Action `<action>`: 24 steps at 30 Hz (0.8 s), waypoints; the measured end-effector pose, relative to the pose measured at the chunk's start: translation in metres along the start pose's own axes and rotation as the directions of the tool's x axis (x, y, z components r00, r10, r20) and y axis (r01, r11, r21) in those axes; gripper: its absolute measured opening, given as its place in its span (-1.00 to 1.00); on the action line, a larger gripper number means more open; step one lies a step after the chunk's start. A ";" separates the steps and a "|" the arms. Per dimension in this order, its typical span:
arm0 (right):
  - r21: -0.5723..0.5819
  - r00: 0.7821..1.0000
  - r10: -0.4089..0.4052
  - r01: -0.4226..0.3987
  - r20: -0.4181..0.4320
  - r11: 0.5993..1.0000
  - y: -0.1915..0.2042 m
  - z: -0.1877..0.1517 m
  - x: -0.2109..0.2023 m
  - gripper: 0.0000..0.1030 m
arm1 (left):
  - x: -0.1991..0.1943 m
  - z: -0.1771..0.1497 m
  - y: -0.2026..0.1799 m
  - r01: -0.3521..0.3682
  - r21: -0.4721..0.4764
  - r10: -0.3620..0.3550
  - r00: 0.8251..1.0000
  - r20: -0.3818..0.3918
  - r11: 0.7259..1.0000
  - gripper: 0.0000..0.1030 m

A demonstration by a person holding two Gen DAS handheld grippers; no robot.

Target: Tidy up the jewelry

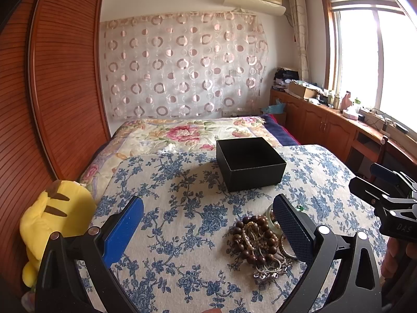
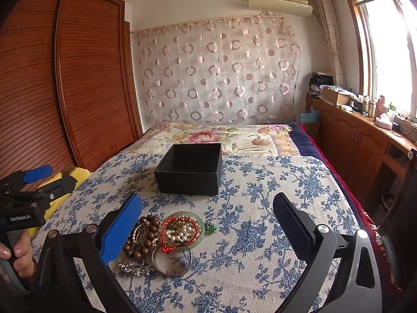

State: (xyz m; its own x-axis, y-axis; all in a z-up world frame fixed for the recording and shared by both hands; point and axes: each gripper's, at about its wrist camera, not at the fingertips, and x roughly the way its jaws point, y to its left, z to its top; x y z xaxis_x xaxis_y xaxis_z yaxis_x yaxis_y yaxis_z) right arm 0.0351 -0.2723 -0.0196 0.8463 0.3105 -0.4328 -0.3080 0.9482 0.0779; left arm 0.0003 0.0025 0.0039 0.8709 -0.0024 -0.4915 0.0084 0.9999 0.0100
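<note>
A pile of jewelry [image 2: 161,240] lies on a blue-flowered cloth [image 2: 260,208]: brown bead strings, pearls, a red cord, a pale green bangle, a silver bangle. It also shows in the left wrist view [image 1: 260,245]. An open, empty black box [image 2: 190,168] stands behind it, also in the left wrist view [image 1: 249,163]. My left gripper [image 1: 208,227] is open, the pile by its right finger. My right gripper [image 2: 208,224] is open, the pile by its left finger. Neither holds anything.
A yellow plush toy [image 1: 54,224] lies at the cloth's left edge. A wooden wardrobe [image 2: 65,78] stands on the left. A flowered bedspread [image 2: 221,135] lies beyond the box. Low wooden cabinets [image 2: 359,140] with clutter run under the window on the right.
</note>
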 end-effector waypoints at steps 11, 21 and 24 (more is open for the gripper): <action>0.001 1.000 -0.001 0.001 0.001 1.000 0.000 0.000 -0.001 0.96 | 0.001 0.004 0.002 0.001 -0.003 -0.001 1.000 -0.002 1.000 0.87; 0.002 1.000 0.002 -0.002 0.002 1.000 0.003 0.001 -0.001 0.96 | -0.001 0.001 -0.002 0.001 -0.001 -0.001 1.000 0.003 1.000 0.87; 0.001 1.000 0.001 -0.001 0.002 1.000 0.003 0.001 -0.001 0.96 | -0.001 0.001 -0.002 0.002 -0.001 -0.002 1.000 0.003 1.000 0.87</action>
State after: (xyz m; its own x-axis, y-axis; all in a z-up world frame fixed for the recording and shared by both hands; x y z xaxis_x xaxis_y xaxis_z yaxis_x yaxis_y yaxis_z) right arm 0.0336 -0.2696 -0.0180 0.8467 0.3120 -0.4310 -0.3086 0.9478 0.0797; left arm 0.0002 0.0008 0.0055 0.8722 -0.0043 -0.4891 0.0094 0.9999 0.0081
